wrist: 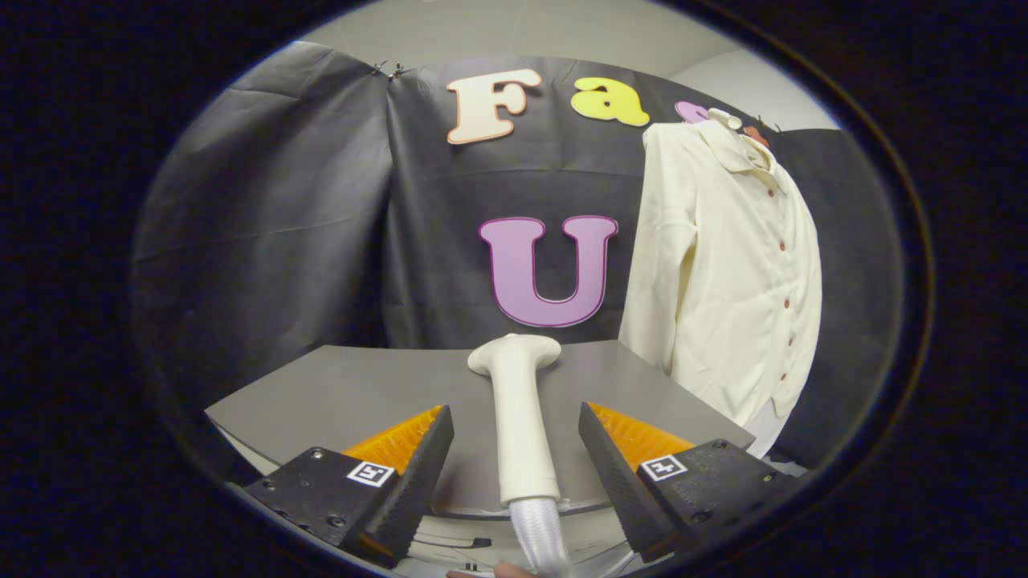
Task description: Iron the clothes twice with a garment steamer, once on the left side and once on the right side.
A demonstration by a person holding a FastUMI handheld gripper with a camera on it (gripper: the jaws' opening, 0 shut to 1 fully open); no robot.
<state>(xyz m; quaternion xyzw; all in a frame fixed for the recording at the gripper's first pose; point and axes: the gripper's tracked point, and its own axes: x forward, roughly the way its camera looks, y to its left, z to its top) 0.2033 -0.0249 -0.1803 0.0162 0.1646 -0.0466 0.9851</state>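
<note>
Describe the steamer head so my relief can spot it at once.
Find the grey table in front of the black cloth wall. On it, between the open gripper's fingers, lies the steamer head: a pale wand with a flared tip and a braided hose. The hanging shirt is cloth with buttons.

Steamer (518,417) smooth matt plastic, braided hose (542,534); shirt (723,273) soft cloth

gripper (516,433): your fingers stand spread wide, level with each other | aim: pointing forward and slightly down | contact: neither finger (418,474) presses on anything, clear gaps on both inner faces | fingertip at the bottom, between the fingers' bases
</note>
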